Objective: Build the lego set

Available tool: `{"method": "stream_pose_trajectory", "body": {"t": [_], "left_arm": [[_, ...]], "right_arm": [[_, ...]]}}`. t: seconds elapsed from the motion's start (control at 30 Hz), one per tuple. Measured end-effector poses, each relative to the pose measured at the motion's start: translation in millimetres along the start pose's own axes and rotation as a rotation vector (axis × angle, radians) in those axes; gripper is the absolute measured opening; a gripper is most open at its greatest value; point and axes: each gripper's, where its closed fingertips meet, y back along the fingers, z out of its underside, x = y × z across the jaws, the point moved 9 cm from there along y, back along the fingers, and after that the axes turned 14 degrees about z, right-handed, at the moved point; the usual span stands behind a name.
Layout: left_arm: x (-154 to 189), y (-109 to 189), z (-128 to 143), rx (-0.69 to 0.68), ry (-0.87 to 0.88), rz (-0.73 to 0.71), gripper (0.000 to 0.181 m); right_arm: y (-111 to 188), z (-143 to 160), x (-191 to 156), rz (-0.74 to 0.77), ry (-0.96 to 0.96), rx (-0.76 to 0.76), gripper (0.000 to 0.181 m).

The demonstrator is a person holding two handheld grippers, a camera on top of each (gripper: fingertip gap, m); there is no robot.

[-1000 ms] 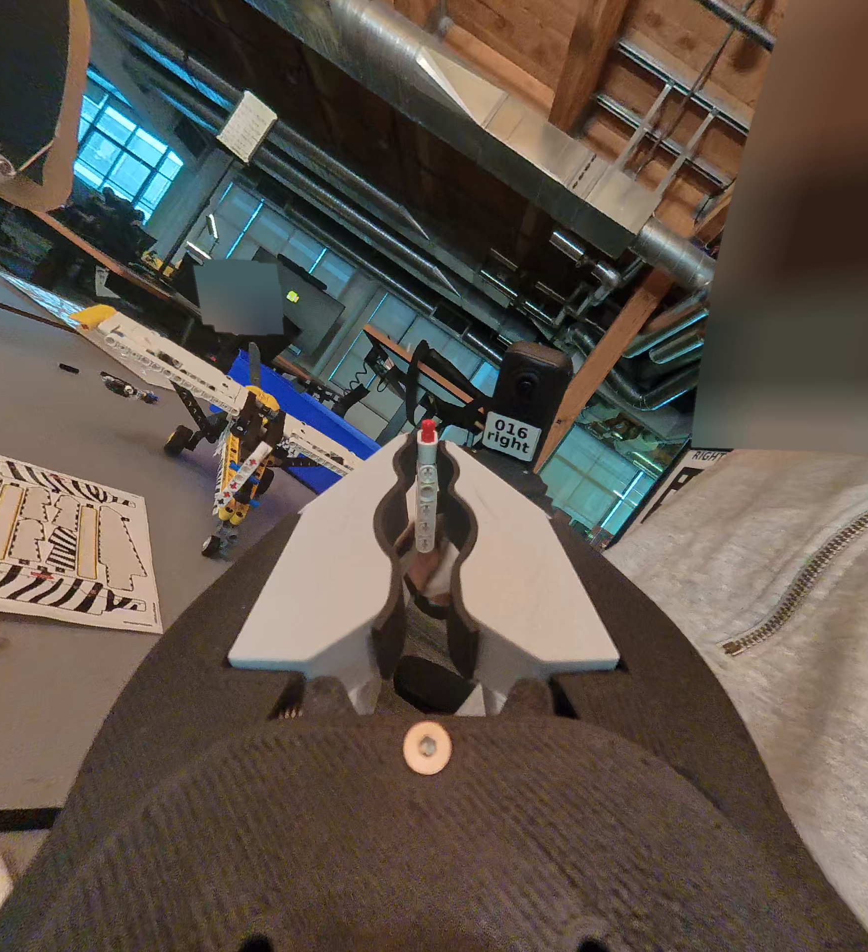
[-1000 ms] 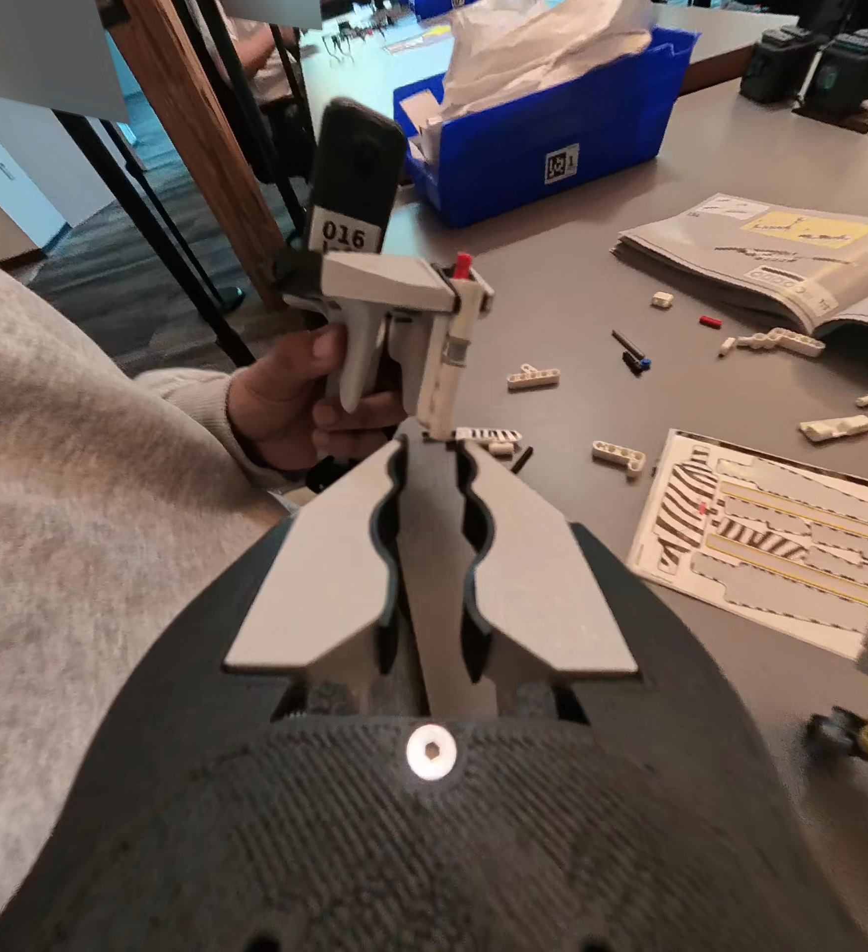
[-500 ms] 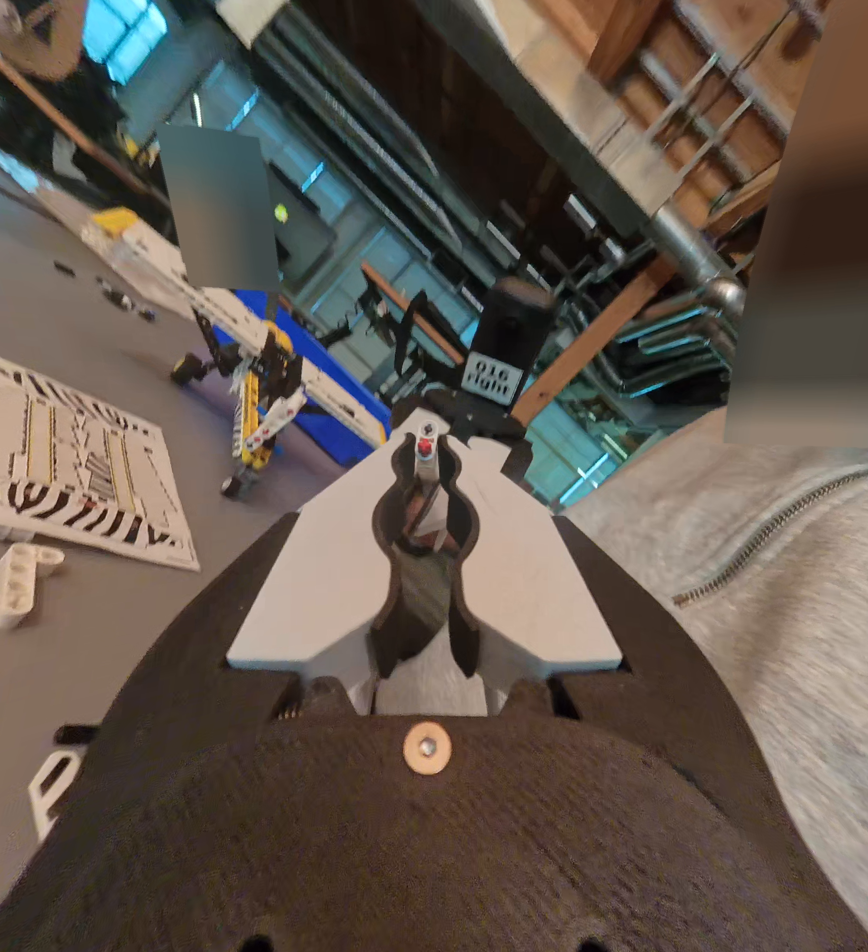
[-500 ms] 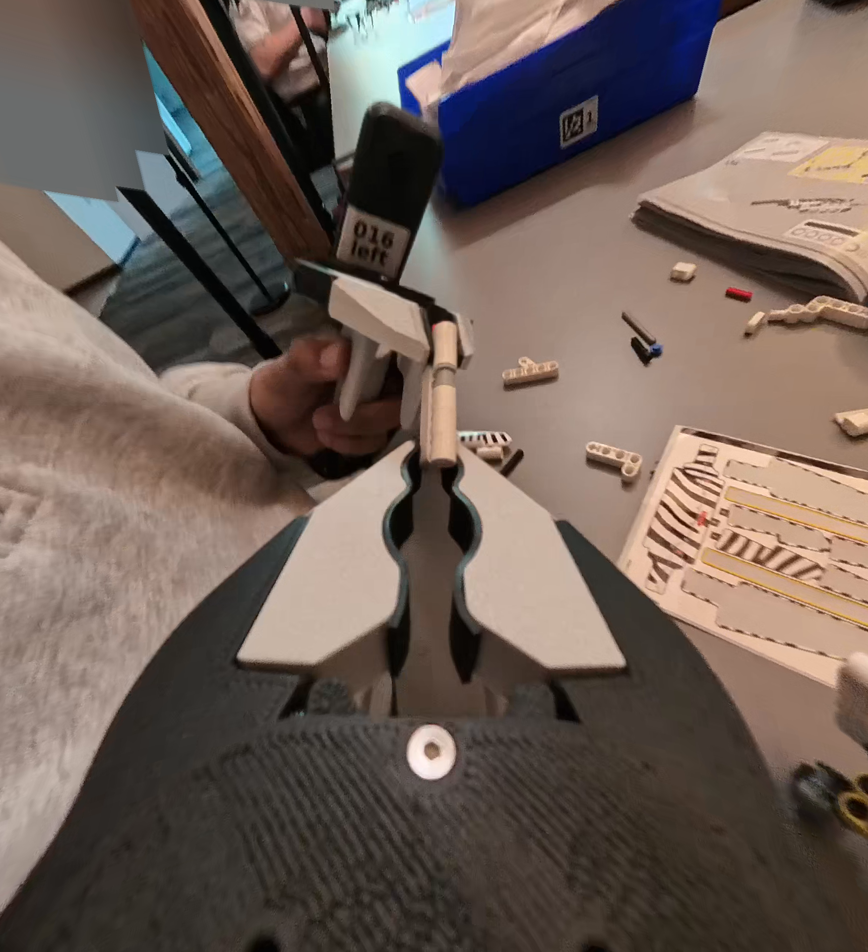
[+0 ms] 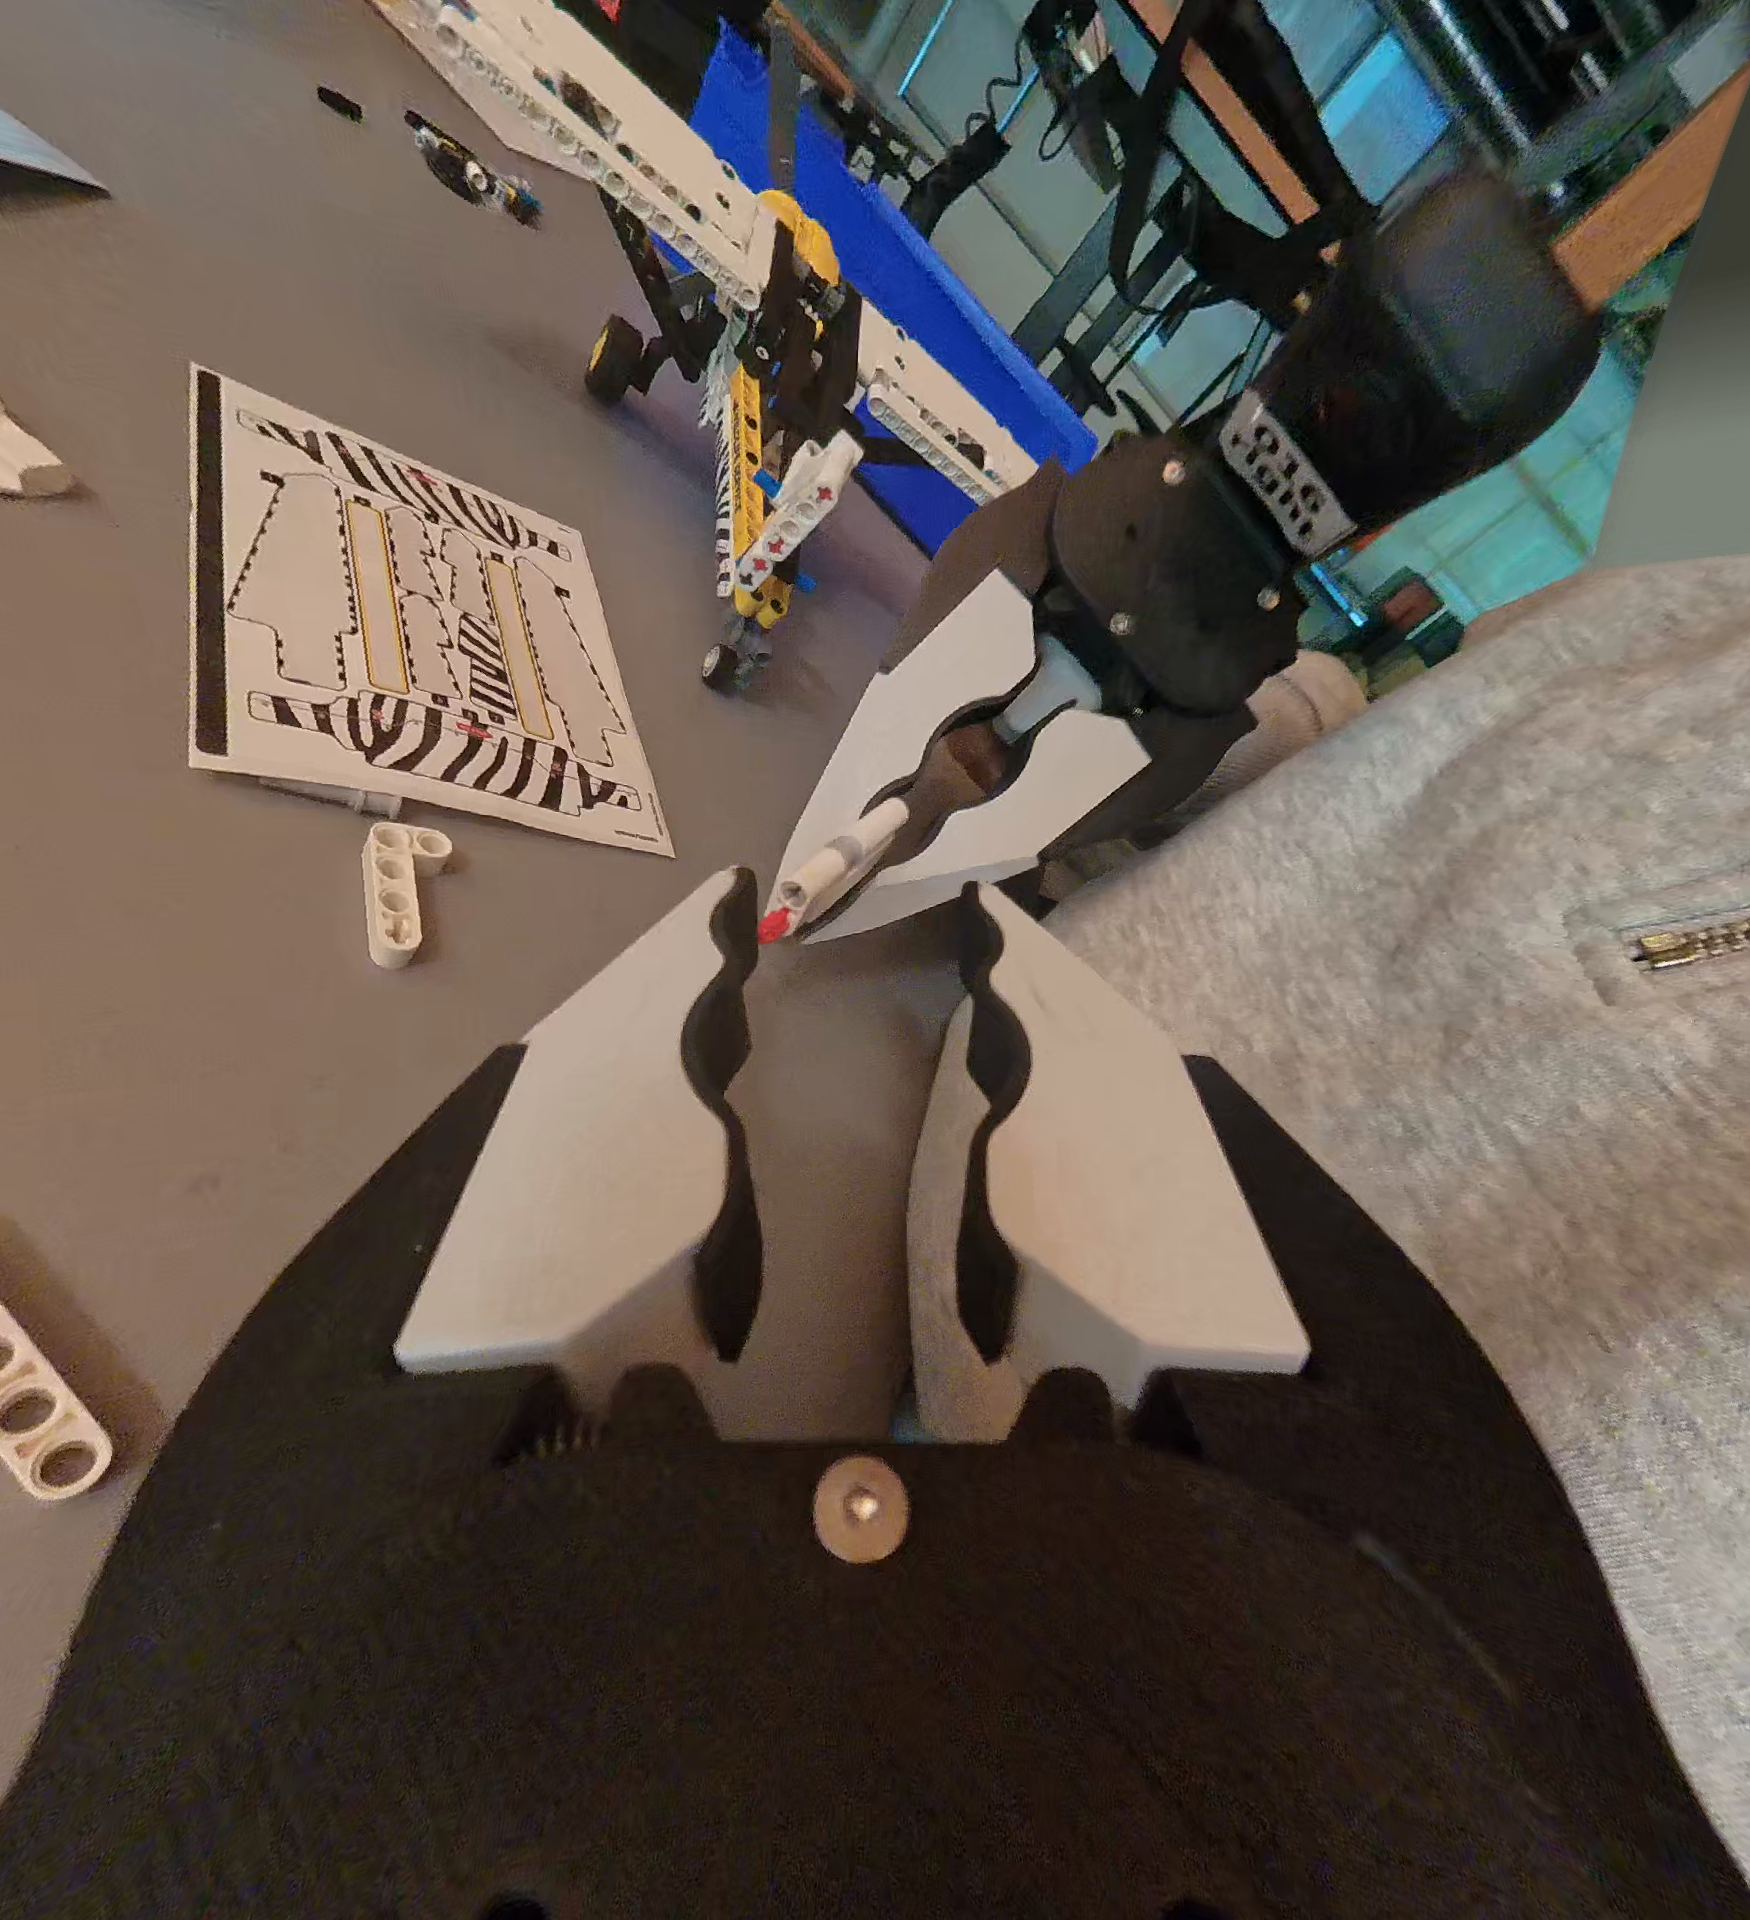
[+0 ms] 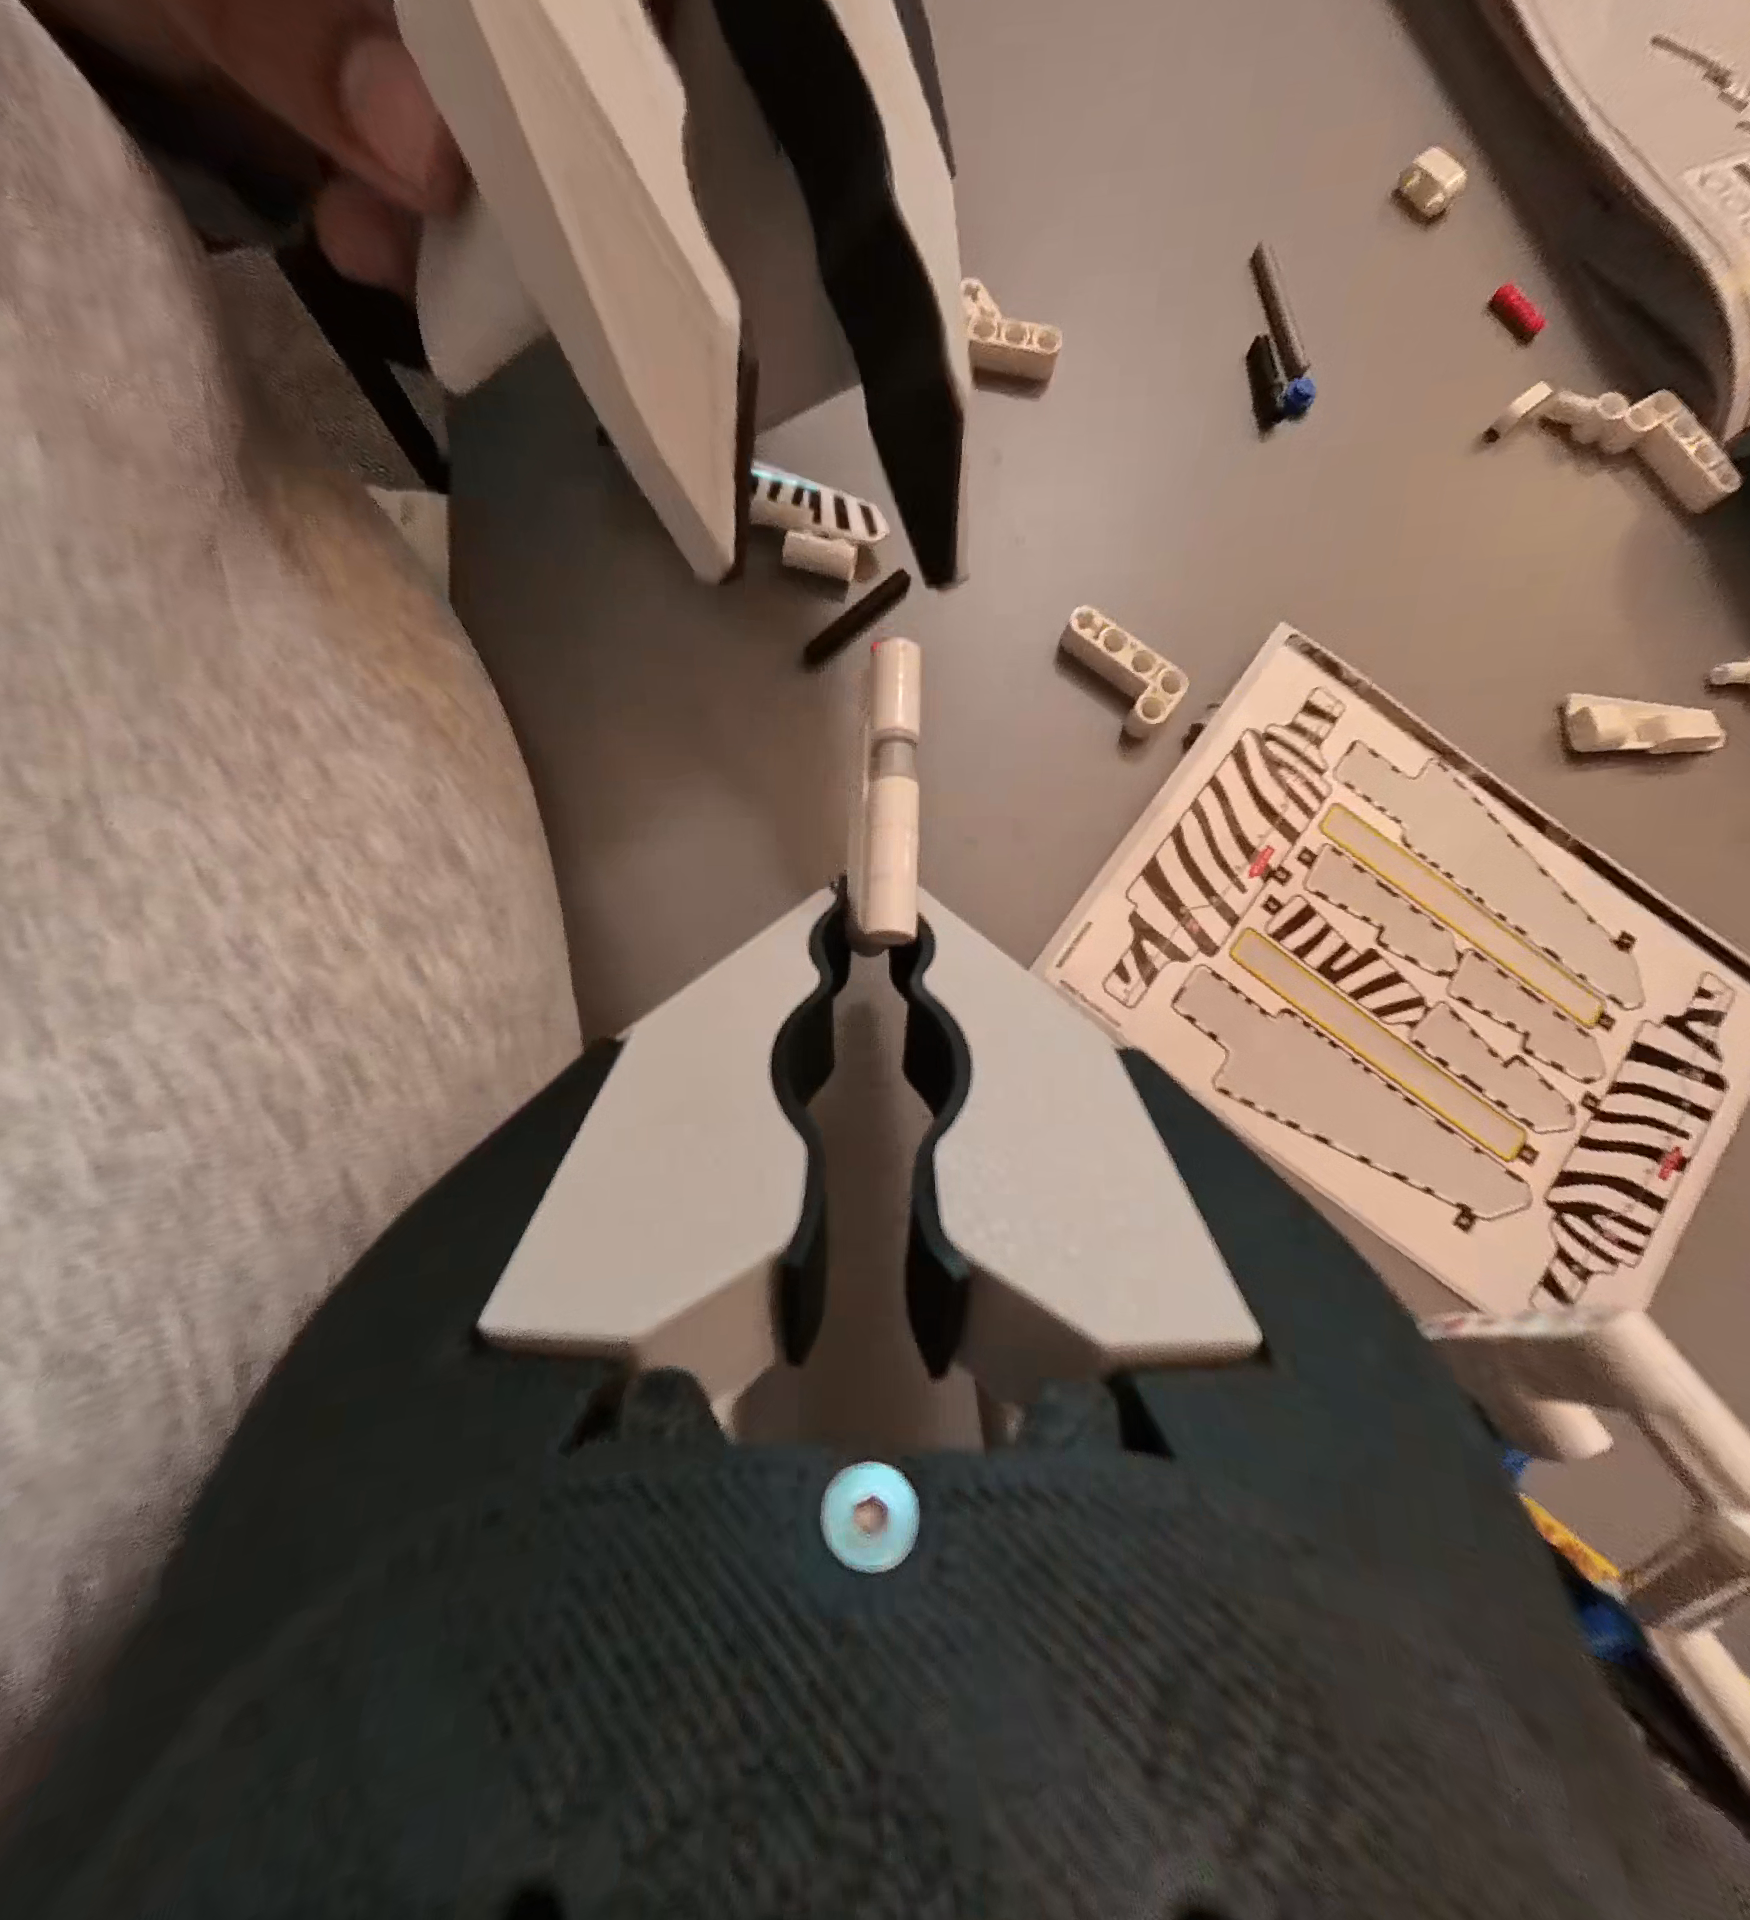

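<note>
My right gripper (image 6: pixel 881 914) is shut on the near end of a short white beam (image 6: pixel 886 790), which sticks out forward above the grey table. In the left wrist view the right gripper (image 5: pixel 819 894) holds this beam (image 5: pixel 845 852), with a red pin (image 5: pixel 772 925) at its tip. My left gripper (image 5: pixel 850 899) is open and empty, its jaws set wide just in front of that pin. It also shows in the right wrist view (image 6: pixel 829 566), open. The partly built yellow, white and black model (image 5: pixel 767 343) stands farther back on the table.
A zebra-patterned sticker sheet (image 5: pixel 403 623) (image 6: pixel 1422 987) lies on the table, with a white L-shaped piece (image 5: pixel 398 883) (image 6: pixel 1125 665) next to it. A blue bin (image 5: pixel 902 281) stands behind the model. An instruction booklet (image 6: pixel 1681 156) and small loose pieces lie far right. A person's grey sweater (image 5: pixel 1473 1039) fills one side.
The white beam has passed from the left gripper to the right one. The left gripper opened and let go; the right gripper shut on the beam's end. Both views tipped down toward the table.
</note>
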Motion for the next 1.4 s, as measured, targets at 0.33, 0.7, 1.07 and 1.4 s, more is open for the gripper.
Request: {"method": "stream_pose_trajectory", "body": {"t": [0.33,0.7,1.07,1.4], "left_arm": [[-9.7,-14.6,4.4,-0.121,-0.023,-0.058,0.038],[-14.2,-32.8,15.0,-0.337,-0.098,-0.228,0.032],[-12.9,-38.1,15.2,-0.342,-0.105,-0.226,0.032],[-13.1,-48.6,18.5,-0.396,-0.105,-0.231,0.029]], "right_arm": [[-7.1,14.2,-6.7,0.014,0.041,-0.048,0.006],[-7.8,13.1,-6.0,0.022,0.070,-0.050,0.011],[-1.2,19.1,-3.6,0.021,0.038,-0.066,0.017],[0.0,19.2,2.3,0.025,0.016,-0.056,0.009]]}}
